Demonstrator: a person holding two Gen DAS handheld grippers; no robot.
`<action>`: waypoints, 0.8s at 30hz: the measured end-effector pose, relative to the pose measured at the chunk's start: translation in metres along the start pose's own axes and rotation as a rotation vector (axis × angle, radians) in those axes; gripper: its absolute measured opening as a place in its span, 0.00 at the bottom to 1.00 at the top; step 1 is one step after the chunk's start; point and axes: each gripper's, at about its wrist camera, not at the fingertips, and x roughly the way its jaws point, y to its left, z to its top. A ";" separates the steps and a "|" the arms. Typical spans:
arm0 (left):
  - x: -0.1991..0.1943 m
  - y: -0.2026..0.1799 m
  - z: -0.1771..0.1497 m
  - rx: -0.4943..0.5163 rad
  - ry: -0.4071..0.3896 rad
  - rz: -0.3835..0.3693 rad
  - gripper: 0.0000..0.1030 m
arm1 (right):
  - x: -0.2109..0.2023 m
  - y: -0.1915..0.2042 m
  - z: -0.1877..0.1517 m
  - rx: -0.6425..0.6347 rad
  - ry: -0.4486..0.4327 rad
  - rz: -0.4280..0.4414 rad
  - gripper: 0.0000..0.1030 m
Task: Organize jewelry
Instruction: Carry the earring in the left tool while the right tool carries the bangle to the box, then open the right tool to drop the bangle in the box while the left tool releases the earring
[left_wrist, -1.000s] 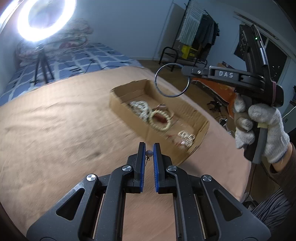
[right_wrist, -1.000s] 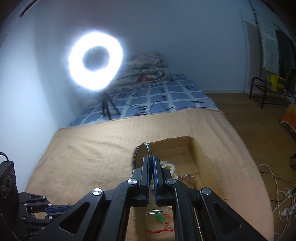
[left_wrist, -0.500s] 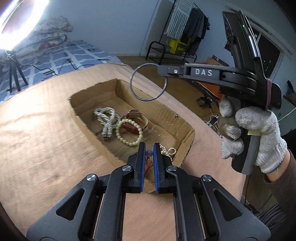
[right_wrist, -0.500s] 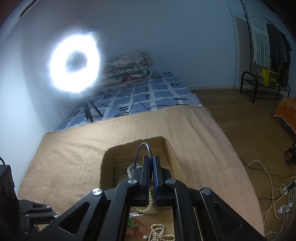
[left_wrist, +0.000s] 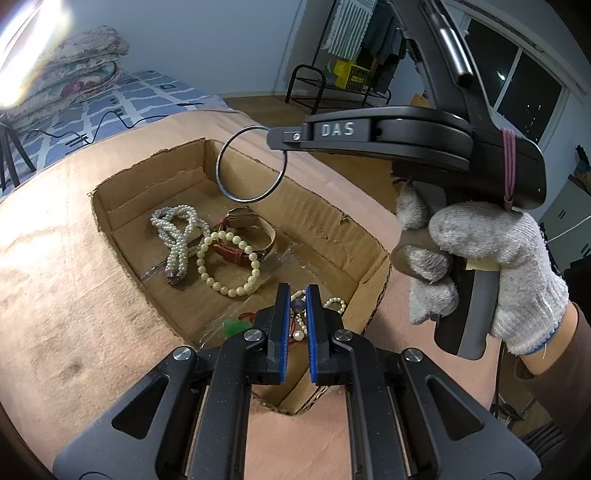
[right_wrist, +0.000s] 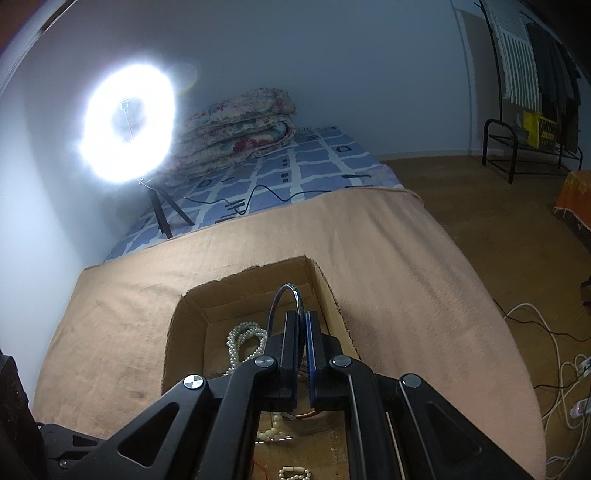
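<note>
A thin metal bangle (left_wrist: 252, 163) is seen pinched at its rim by the right hand-held gripper (left_wrist: 275, 137), whose jaws are closed on the wire, and is held upright in the air above the far half of an open cardboard box (left_wrist: 325, 218). The box sits on a tan blanket (left_wrist: 62, 280) and already holds a coiled pearl strand (left_wrist: 177, 236), a cream bead bracelet (left_wrist: 229, 264), a brown leather-strap watch (left_wrist: 243, 236) and smaller pieces near the close end, among them something green on red cord (left_wrist: 236, 325) that cannot be identified.

The left hand-held gripper (left_wrist: 297, 306) is held low over the near end of the box, its blue-padded jaws drawn to a narrow gap. A small dark bead (left_wrist: 297, 304) is seen in that gap, though whether it is gripped or merely lies behind cannot be told.

In the right wrist view the bangle (right_wrist: 290, 295) is shown edge-on, arching forward from between the closed pads.

The bangle is judged to be light, rigid and smooth, so a hold on so thin a rim is likely to let it swivel or slip; a firm pinch across the wire, as used here, appears the only practical purchase. It is judged sturdy enough to be released from a low height without harm. The beaded strands below are judged limp and prone to snagging, and are best lifted by a bunched section.
</note>
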 end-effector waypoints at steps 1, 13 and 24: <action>0.001 0.000 0.000 0.003 0.000 0.000 0.06 | 0.001 -0.001 -0.001 0.003 0.002 0.002 0.01; 0.009 -0.010 0.001 0.030 0.016 0.005 0.06 | 0.015 -0.005 -0.005 0.011 0.045 0.025 0.01; 0.012 -0.009 0.003 0.021 0.028 0.007 0.06 | 0.020 0.000 -0.009 -0.007 0.067 0.031 0.03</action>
